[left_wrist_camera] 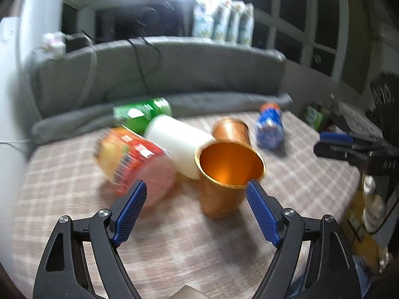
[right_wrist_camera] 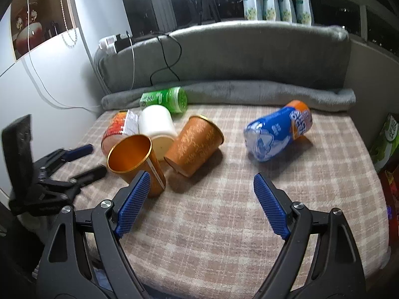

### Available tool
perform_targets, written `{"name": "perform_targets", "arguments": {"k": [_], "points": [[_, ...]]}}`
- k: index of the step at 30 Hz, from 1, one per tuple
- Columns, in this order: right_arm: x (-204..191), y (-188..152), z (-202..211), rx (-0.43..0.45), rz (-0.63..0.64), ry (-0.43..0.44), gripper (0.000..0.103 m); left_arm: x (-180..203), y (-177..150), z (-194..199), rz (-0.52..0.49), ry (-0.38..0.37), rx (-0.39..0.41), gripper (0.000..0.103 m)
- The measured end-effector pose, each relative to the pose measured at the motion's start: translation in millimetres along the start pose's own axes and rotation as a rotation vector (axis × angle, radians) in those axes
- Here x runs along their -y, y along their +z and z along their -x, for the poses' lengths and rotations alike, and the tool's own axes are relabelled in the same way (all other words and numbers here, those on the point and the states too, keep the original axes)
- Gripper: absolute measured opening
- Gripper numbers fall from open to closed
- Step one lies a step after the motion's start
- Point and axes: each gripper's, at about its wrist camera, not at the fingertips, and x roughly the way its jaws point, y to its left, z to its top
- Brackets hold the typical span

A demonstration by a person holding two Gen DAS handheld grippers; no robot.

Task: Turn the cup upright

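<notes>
A copper cup (left_wrist_camera: 224, 177) stands with its mouth up, slightly tilted, just ahead of my open left gripper (left_wrist_camera: 195, 189); its rim is close to the right fingertip. In the right wrist view this cup (right_wrist_camera: 136, 160) leans near the left fingertip of my open, empty right gripper (right_wrist_camera: 202, 182). A second copper cup (right_wrist_camera: 195, 144) lies on its side, mouth toward the far right; it also shows behind the first in the left wrist view (left_wrist_camera: 233, 129). A white cup (right_wrist_camera: 157, 125) lies on its side beside them.
A red noodle cup (left_wrist_camera: 132, 159), a green can (right_wrist_camera: 167, 99) and a blue bottle (right_wrist_camera: 276, 132) lie on the checked cloth (right_wrist_camera: 224, 224). A grey cushion (right_wrist_camera: 237, 57) with cables runs along the back. The left gripper (right_wrist_camera: 74, 159) shows at the table's left edge.
</notes>
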Motion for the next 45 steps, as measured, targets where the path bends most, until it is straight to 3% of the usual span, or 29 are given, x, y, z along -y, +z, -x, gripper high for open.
{"name": "perform_targets", "arguments": {"k": [9, 18, 23, 45], "points": [[-5, 3, 16, 0.108, 0.0, -0.082, 0.095, -2, 18, 43, 0.095, 0.185, 0.165, 0.082], [-15, 3, 40, 0.25, 0.029, -0.184, 0.103, 6, 27, 67, 0.081, 0.275, 0.272, 0.083], [-19, 3, 48, 0.313, 0.041, -0.224, 0.103, 7, 28, 68, 0.091, 0.263, 0.268, 0.085], [-18, 4, 43, 0.305, 0.042, -0.217, 0.103, 9, 27, 62, 0.095, 0.245, 0.245, 0.085]]}}
